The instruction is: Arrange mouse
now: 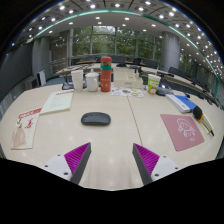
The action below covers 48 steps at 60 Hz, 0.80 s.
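On the pale worktop [110,140], a dark mouse [96,118] lies flat, well ahead of the fingers [77,155] and slightly toward the left one. The gripper [112,160] hovers spread apart, holding nothing. A pink sheet [182,131] lies off to the right.

Dark mouse [96,118] flat on table

No text, label or number can be read anywhere
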Motion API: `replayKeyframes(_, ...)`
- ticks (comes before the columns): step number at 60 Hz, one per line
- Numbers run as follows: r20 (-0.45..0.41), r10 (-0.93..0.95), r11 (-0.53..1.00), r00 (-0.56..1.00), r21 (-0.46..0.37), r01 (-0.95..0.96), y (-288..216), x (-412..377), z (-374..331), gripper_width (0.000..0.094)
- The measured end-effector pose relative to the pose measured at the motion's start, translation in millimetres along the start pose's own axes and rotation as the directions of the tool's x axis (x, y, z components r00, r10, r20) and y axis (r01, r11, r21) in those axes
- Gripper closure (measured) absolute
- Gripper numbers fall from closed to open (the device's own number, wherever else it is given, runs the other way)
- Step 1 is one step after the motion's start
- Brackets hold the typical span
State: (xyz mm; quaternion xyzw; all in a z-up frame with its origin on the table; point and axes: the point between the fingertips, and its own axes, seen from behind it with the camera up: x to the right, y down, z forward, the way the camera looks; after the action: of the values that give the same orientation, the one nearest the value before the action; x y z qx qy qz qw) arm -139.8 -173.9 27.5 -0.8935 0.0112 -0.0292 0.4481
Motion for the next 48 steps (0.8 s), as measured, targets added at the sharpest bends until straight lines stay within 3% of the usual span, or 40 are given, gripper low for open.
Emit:
replayKeyframes(16,0.002,-0.035,0.999,0.999,-0.005,0.035,-26,-28,85,0.0081)
replayKeyframes(48,0.010,-0.060,0.998,0.998,0.014,0.060,-77,-43,160,0.0087)
